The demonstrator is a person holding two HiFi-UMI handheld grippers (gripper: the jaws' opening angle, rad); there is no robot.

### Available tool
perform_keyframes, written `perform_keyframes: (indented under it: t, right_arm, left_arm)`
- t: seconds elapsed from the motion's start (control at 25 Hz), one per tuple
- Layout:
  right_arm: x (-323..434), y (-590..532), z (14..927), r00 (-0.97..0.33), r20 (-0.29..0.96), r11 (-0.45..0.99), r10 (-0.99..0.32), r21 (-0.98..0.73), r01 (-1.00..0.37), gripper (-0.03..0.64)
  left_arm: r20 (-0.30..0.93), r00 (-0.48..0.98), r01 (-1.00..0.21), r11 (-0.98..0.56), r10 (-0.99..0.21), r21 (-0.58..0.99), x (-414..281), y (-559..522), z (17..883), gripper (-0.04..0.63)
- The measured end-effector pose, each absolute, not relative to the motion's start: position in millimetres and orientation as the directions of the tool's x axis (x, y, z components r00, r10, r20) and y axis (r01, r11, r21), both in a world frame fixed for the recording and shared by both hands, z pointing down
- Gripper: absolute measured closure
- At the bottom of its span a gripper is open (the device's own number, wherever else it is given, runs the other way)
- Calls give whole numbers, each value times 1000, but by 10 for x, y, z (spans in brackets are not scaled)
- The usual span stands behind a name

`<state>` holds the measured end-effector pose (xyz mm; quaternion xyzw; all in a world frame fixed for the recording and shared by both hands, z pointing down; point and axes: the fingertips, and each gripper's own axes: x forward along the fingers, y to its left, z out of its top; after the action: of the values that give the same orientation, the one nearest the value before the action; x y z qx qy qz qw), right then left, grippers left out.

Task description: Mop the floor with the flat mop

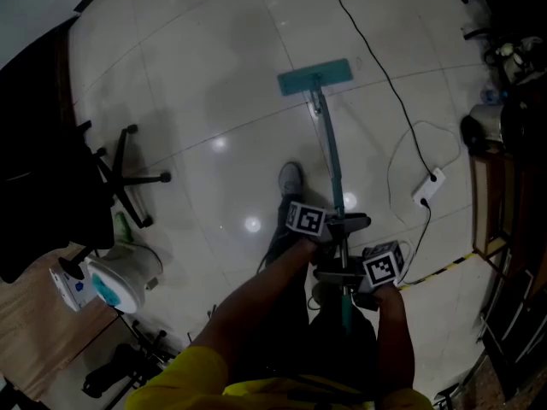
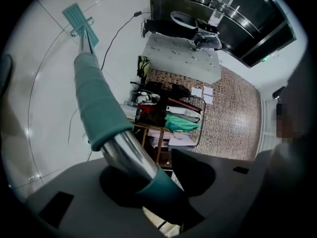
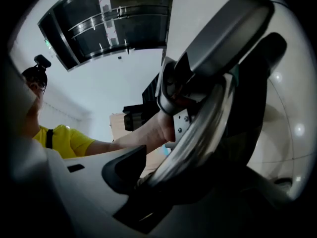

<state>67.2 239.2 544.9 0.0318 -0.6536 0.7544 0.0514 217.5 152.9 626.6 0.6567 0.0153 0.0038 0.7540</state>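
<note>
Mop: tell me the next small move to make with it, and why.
Probably push the mop head straight ahead in a short stroke. It already lies flat on the floor, and the left gripper and right gripper are both clamped on the handle, so a stroke can start. Keep it clear of the black cable lying to its right.

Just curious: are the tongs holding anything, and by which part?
The left tongs and right tongs both clamp the teal flat mop by its metal pole, near the upper end.
</note>
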Motion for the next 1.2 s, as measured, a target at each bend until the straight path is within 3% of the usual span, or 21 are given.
perform_keyframes:
  t: [0.2, 0.44, 0.6, 0.76, 0.92, 1.04, 1.2]
  right_arm:
    - [592, 1255, 5891, -993, 101, -73, -54, -993, -97, 470]
    - [387, 301, 6113, -974, 13, -122, -224, -992, 15, 489]
    - [280, 904, 5831, -982, -6, -167, -190, -985, 39, 485]
    - [310, 2322, 5379, -993, -3, -266, -120, -963, 35, 485]
    - [484, 3483, 4998, -998, 29, -356, -47, -934, -11, 486]
    - [574, 3432, 5049, -1000, 23, -309, -3, -951, -21, 489]
    - [597, 2427, 5517, -999, 36, -173, 7, -984, -37, 485]
  left_arm:
    - [52, 997, -60, 164, 48, 985, 2106, 485, 6782, 437]
    - [160, 967, -177, 76, 199, 981, 1973, -361, 7088, 439]
    - [132, 973, -152, 95, 188, 984, 1931, 237, 6866, 434]
    - [110, 971, -146, 163, 211, 976, 1920, 1676, 6425, 419]
    - [128, 979, -168, 278, 157, 946, 1998, 2864, 6098, 420]
    - [137, 985, -162, 281, 105, 946, 2068, 2803, 6180, 428]
    - [121, 987, -139, 191, 101, 972, 2135, 1749, 6540, 420]
